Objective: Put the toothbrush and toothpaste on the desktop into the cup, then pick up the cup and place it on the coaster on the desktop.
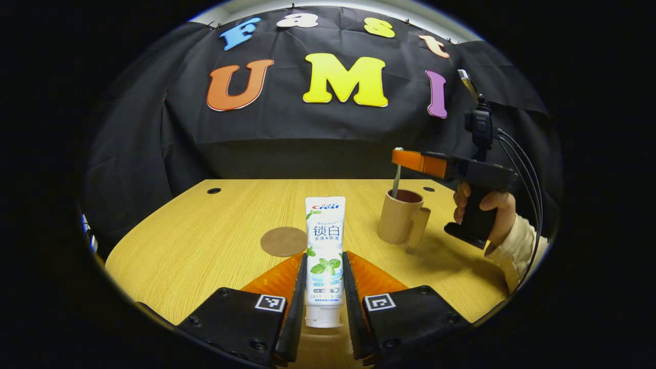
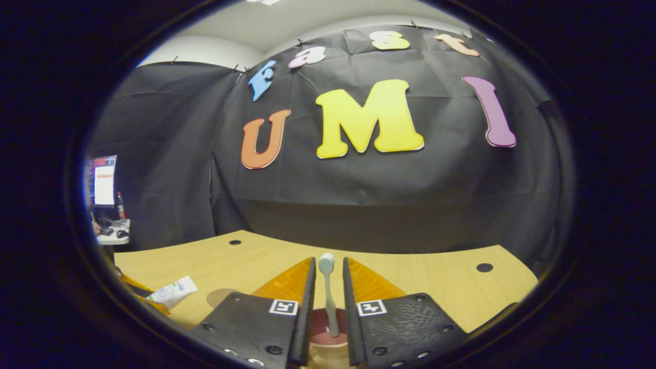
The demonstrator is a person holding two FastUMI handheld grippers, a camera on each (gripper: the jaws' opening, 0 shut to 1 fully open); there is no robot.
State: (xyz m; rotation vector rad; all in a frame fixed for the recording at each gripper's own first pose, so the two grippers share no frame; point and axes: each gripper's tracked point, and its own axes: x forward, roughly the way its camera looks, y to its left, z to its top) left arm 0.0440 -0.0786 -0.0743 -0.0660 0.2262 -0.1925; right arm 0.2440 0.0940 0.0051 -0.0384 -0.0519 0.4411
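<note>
A white toothpaste tube lies lengthwise between the fingers of my left gripper, cap toward the camera, and both fingers press its sides. To its right stands the tan cup with a handle. My right gripper hovers over the cup, held by a hand. The toothbrush stands upright in the cup between the fingers of my right gripper, with a slim gap on each side. The round brown coaster lies flat just left of the tube.
The wooden desktop has small dark cable holes near its back edge. In the right gripper view the toothpaste shows at the lower left. A side desk with a monitor stands beyond the table's left end.
</note>
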